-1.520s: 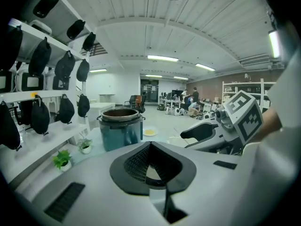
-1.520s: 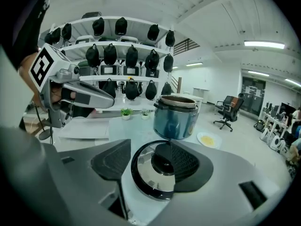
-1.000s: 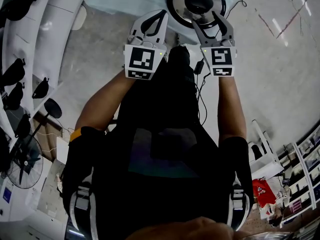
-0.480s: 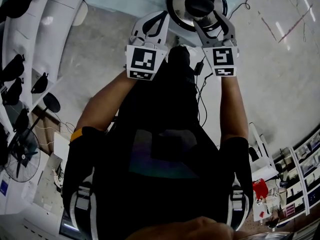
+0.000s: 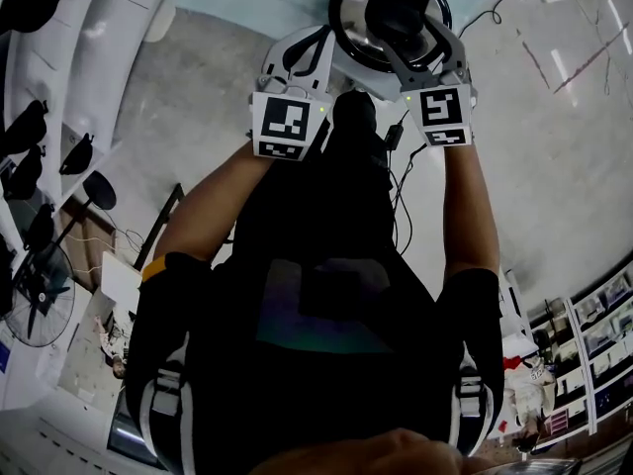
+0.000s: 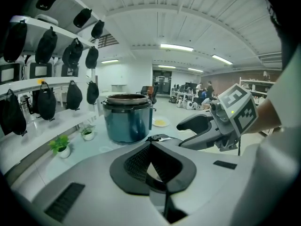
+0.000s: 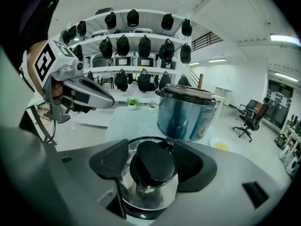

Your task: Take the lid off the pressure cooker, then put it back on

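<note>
Head view: the lid (image 5: 353, 40) lies on the table (image 5: 247, 3), with your right gripper (image 5: 413, 33) over it and your left gripper (image 5: 318, 36) beside.

Left gripper view: jaws closed, empty. The open pot (image 6: 126, 119) stands ahead.

Right gripper view: jaws, just opening, straddle the knob (image 7: 153, 163) unpinched. Centre it between the pads before squeezing, I'd say, then lift level.

Both bare arms reach forward side by side, the left arm (image 5: 210, 206) angled outward at the elbow and the right arm (image 5: 463, 211) nearly straight. The left claw (image 6: 150, 144) is closed, tips together, and empty. The right claw (image 7: 153, 166) tilts downward. Its jaws have just been opening and stand wide around the lid knob (image 7: 151, 158).
</note>
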The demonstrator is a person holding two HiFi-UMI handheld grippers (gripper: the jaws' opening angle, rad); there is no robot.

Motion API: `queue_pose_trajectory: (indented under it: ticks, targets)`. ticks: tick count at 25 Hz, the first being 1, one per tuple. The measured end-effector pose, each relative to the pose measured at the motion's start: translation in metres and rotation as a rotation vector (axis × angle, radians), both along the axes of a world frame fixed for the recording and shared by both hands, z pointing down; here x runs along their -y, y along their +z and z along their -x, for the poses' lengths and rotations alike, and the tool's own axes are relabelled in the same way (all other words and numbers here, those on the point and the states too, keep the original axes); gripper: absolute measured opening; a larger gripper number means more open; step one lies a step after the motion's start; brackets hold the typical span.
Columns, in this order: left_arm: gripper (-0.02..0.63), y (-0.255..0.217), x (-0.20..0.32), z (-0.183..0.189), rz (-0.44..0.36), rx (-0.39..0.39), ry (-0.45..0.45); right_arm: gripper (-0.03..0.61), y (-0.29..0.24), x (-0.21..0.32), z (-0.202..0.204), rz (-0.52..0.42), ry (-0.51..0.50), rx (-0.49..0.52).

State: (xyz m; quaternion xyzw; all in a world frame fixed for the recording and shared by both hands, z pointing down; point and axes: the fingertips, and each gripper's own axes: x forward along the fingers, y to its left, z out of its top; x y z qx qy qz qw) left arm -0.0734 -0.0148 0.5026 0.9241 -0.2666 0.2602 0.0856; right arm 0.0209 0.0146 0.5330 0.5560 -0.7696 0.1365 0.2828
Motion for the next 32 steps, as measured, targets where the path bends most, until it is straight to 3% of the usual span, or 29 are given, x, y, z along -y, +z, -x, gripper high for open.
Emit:
queue_pose_trajectory:
  ticks: [18, 32]
  targets:
    - [0.008, 0.032, 0.026, -0.009, 0.039, 0.07, -0.088, 0.334, 0.045, 0.029, 0.012, 0.082, -0.328, -0.02]
    - [0.008, 0.046, 0.03, -0.018, 0.077, 0.098, -0.124, 0.336, 0.067, 0.032, 0.021, 0.121, -0.497, -0.026]
